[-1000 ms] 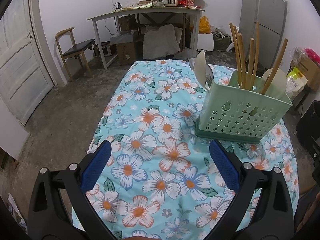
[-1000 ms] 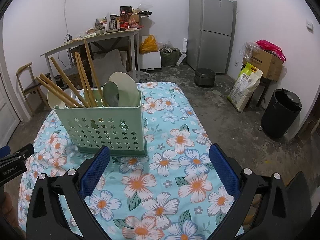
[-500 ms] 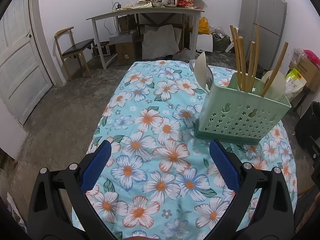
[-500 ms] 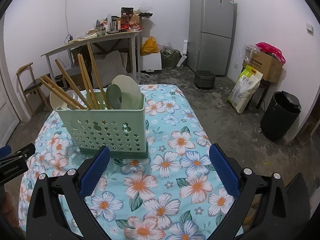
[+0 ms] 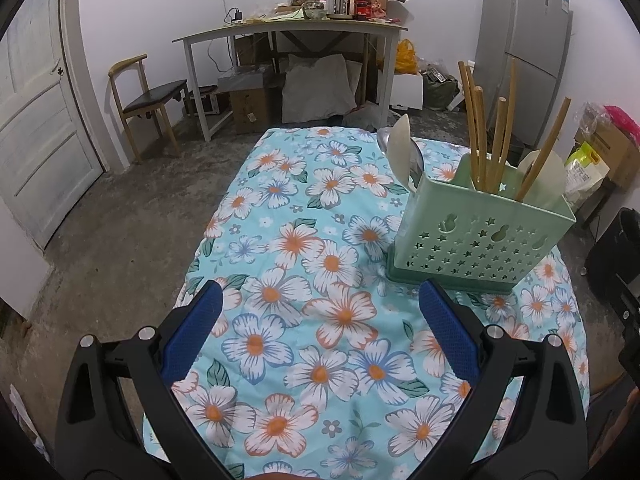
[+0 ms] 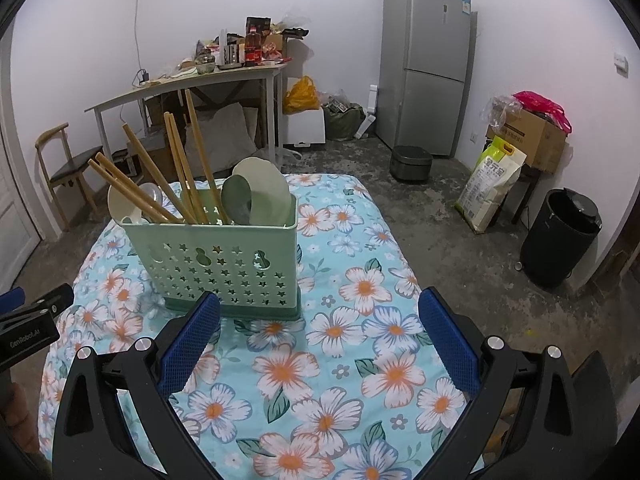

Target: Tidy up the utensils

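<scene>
Left gripper [image 5: 320, 300]: jaws spread wide, nothing between the blue pads [image 5: 192, 332], hovering over the floral tablecloth [image 5: 296, 240]. Right gripper [image 6: 319, 300]: same, spread wide and empty above the cloth; its left pad sits just in front of the holder's base in that view.

Green utensil holder [image 6: 224, 264] stands upright on the cloth, ahead-right of the left gripper and ahead-left of the right one. Wooden chopsticks [image 6: 180, 168] lean out of its middle section. Pale spoons [image 6: 262, 188] sit at one end, another pale spoon [image 6: 122, 202] at the other end. Exact compartment split is hard to tell.

Beyond the bed: bare concrete floor, cluttered desk [image 5: 296, 32], wooden chair [image 5: 148, 96], grey fridge [image 6: 426, 64], black bin [image 6: 560, 236].
</scene>
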`<state>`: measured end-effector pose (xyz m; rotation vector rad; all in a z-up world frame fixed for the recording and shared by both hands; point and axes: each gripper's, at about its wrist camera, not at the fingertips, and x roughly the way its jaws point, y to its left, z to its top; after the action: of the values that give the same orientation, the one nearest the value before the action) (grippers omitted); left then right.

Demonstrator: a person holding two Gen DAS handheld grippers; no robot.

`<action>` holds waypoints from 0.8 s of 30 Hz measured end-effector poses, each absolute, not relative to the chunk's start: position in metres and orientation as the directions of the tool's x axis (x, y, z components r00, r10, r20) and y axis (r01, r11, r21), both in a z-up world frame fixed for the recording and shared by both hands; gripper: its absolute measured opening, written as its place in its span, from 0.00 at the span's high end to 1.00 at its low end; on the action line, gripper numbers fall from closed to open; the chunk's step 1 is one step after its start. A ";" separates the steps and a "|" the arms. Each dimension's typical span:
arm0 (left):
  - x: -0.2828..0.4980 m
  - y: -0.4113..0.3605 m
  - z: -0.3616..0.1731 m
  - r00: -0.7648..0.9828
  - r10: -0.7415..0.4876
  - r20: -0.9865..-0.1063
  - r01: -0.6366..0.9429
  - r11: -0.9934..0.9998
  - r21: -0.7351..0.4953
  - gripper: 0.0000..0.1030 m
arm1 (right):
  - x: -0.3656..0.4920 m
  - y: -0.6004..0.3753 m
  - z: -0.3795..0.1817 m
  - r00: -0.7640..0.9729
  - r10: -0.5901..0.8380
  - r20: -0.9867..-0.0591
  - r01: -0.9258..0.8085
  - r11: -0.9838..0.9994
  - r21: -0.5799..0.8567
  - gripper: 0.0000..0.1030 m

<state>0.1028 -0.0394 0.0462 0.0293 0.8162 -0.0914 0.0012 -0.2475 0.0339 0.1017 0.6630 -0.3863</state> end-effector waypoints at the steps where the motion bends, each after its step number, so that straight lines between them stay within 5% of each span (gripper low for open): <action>1: 0.103 -0.040 0.046 0.682 -0.070 -0.728 0.092 0.996 -0.009 0.08 | 0.001 -0.247 0.034 0.721 -0.316 -0.617 0.380 0.925 -0.030 0.06; 24: 0.100 -0.036 0.049 0.682 -0.084 -0.727 0.094 0.995 -0.026 0.08 | -0.001 -0.242 0.040 0.724 -0.324 -0.610 0.375 0.926 -0.047 0.06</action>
<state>0.1004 -0.0359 0.0494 0.0138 0.8148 -0.0997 -0.0008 -0.2420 0.0396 0.0821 0.6569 -0.3865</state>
